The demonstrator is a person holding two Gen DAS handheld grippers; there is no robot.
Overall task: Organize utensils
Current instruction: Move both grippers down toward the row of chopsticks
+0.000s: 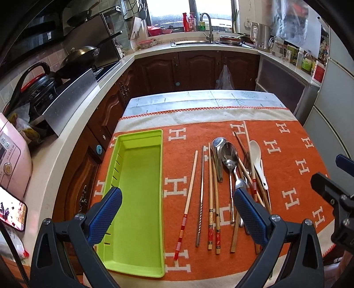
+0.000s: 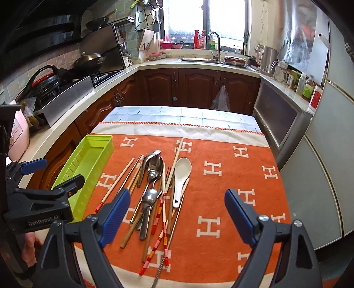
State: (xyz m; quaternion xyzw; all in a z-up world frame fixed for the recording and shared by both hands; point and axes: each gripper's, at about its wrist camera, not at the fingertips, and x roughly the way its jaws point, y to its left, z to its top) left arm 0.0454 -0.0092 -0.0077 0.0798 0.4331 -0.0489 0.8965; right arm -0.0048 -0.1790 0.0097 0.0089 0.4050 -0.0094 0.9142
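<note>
The left gripper and right gripper were held agape, gripping nothing (both low in frame). The utensils lay mid-frame on the orange cloth, right of the green tray.

We get bright daylight pouring through the window at the back, blown out to white in both views. The orange cloth is evenly lit, with soft shadows. Fisheye bending curves the counters, and the corners go black.
</note>
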